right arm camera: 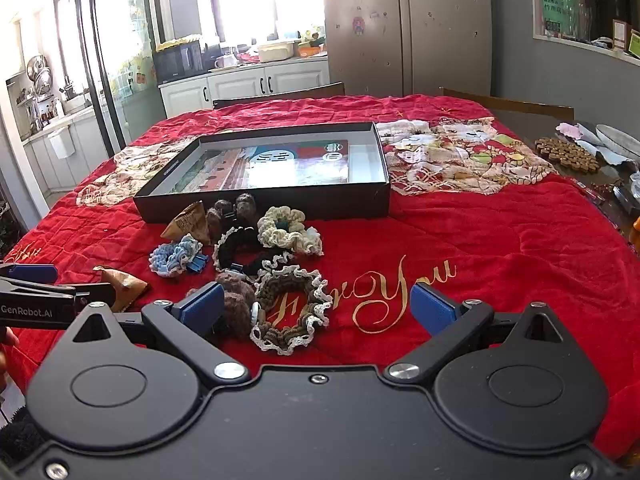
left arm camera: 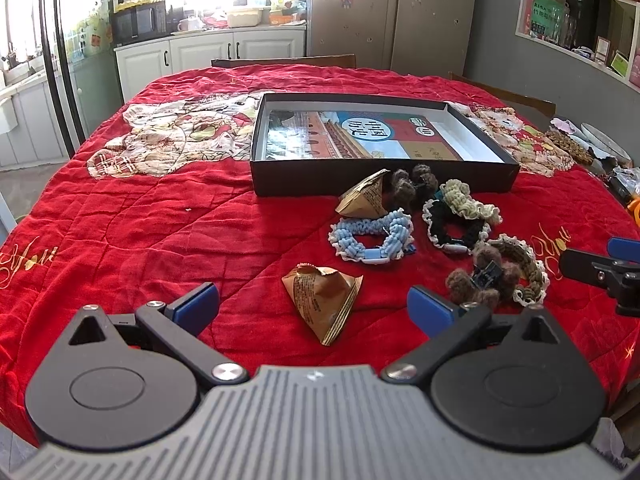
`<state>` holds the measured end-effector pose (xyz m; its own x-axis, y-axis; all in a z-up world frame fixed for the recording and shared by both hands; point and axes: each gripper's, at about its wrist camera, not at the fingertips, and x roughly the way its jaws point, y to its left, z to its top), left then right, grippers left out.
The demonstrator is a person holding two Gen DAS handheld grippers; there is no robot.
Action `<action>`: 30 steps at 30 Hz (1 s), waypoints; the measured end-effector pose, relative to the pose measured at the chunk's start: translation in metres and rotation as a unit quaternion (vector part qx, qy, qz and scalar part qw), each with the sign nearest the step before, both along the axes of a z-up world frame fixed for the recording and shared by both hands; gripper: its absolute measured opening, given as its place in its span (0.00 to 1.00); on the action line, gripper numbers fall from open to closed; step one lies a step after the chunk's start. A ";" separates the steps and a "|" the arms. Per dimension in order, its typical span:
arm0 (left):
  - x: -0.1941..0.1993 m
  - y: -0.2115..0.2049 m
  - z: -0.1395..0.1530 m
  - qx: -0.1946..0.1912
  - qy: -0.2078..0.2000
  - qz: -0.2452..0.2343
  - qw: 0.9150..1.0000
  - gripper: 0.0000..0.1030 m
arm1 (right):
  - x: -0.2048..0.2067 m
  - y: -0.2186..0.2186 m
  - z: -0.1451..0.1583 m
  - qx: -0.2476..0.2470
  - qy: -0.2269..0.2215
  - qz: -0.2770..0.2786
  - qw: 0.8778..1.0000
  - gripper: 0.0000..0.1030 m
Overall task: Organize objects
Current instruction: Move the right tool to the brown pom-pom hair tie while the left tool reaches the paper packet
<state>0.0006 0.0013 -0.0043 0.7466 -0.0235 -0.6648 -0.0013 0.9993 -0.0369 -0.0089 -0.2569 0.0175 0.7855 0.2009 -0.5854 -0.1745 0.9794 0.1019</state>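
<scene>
A black open box [left arm camera: 380, 178] [right arm camera: 264, 204] with a book inside lies on the red quilt. In front of it lie two brown paper pyramid packets [left arm camera: 324, 300] [left arm camera: 362, 200], a blue scrunchie [left arm camera: 372, 238], a black one [left arm camera: 456, 226], a cream one [left arm camera: 468, 200], an olive one [right arm camera: 292, 312] and brown fuzzy clips [left arm camera: 480, 280]. My left gripper [left arm camera: 314, 306] is open, its jaws either side of the near packet, just above the quilt. My right gripper [right arm camera: 316, 306] is open over the olive scrunchie.
The red quilt [left arm camera: 140, 240] covers the table. Wooden beads [right arm camera: 568, 156] and dishes [right arm camera: 616, 136] sit at the table's right edge. Chairs stand behind the table, kitchen cabinets [left arm camera: 208, 52] and a fridge [right arm camera: 404, 24] beyond.
</scene>
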 end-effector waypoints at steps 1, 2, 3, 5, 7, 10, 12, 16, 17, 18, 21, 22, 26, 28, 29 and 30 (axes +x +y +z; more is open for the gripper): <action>0.000 0.000 0.000 0.000 0.001 0.000 1.000 1.00 | 0.000 0.000 0.000 0.000 0.000 0.000 1.000 0.97; 0.000 0.000 0.000 0.001 0.001 -0.001 1.000 1.00 | 0.001 0.000 -0.001 0.000 0.000 0.000 1.000 0.97; 0.000 0.000 0.000 0.001 0.001 -0.001 1.000 1.00 | 0.000 0.000 -0.001 0.000 0.000 0.000 1.000 0.97; 0.000 0.000 0.000 0.001 0.001 0.000 1.000 1.00 | 0.001 0.000 -0.001 0.000 0.001 0.000 1.000 0.97; 0.000 0.000 0.000 0.001 0.001 -0.001 1.000 1.00 | 0.001 0.000 -0.001 0.000 0.002 0.000 1.000 0.97; 0.000 -0.001 0.000 0.001 0.002 -0.001 1.000 1.00 | 0.001 0.001 -0.001 0.000 0.003 0.002 1.000 0.97; 0.000 -0.001 0.000 0.001 0.002 -0.001 1.000 1.00 | 0.001 0.001 -0.001 0.000 0.003 0.002 1.000 0.97; 0.000 -0.001 -0.001 0.001 0.002 -0.001 1.000 1.00 | 0.001 0.001 -0.002 0.000 0.004 0.003 1.000 0.97; 0.000 -0.001 -0.001 0.001 0.002 -0.001 1.000 1.00 | 0.001 0.001 -0.002 0.000 0.004 0.003 1.000 0.97; 0.000 -0.001 -0.001 0.001 0.002 -0.002 1.000 1.00 | 0.002 0.001 -0.002 0.000 0.004 0.003 1.000 0.97; 0.000 -0.001 -0.002 0.003 0.004 -0.003 1.000 1.00 | 0.002 0.000 -0.002 0.000 0.004 0.003 1.000 0.97; 0.001 -0.001 -0.003 0.004 0.006 -0.004 1.000 1.00 | 0.001 0.000 -0.002 0.000 0.004 0.003 1.000 0.97; 0.003 -0.001 -0.004 0.008 0.008 -0.009 1.000 1.00 | 0.003 0.001 -0.004 -0.002 0.007 0.002 1.000 0.97; 0.004 -0.001 -0.005 0.009 0.009 -0.013 1.000 1.00 | 0.003 0.001 -0.005 -0.002 0.009 0.005 1.000 0.96; 0.004 -0.001 -0.006 0.010 0.010 -0.015 1.000 1.00 | 0.004 0.001 -0.006 -0.002 0.010 0.006 1.000 0.95; 0.005 -0.001 -0.006 0.011 0.011 -0.017 1.000 1.00 | 0.004 0.001 -0.006 -0.002 0.011 0.009 1.000 0.95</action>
